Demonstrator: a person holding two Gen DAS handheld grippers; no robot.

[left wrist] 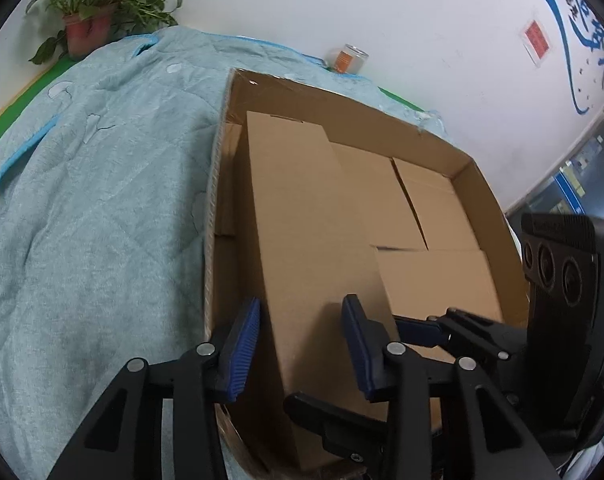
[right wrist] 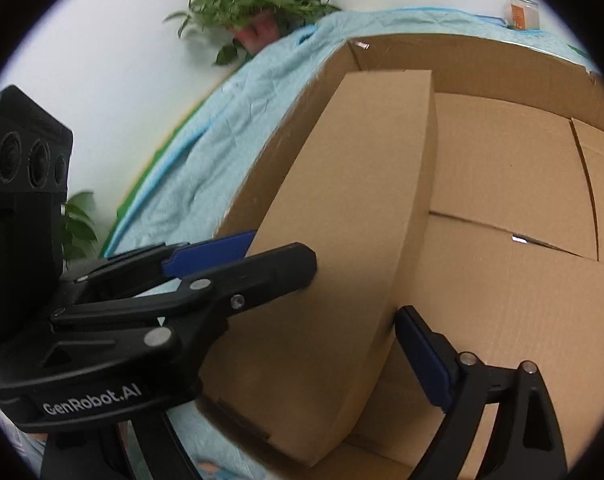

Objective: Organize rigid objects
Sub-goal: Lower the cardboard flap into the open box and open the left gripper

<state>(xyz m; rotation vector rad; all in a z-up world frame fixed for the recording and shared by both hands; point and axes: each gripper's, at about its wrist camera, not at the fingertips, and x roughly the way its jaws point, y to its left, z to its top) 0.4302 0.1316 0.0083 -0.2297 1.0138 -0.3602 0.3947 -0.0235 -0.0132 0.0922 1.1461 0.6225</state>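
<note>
1. Your left gripper (left wrist: 302,344) pinches the tall plain brown cardboard box (left wrist: 302,220), upright at the left of the big open carton (left wrist: 482,184).
2. Your right gripper (right wrist: 354,292), wide, straddles it to steady its near end; contact unclear.

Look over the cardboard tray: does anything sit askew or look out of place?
One long box leans tilted against the left wall of the tray, rising above the smaller boxes lying flat beside it. Nothing looks torn or spilled.
</note>
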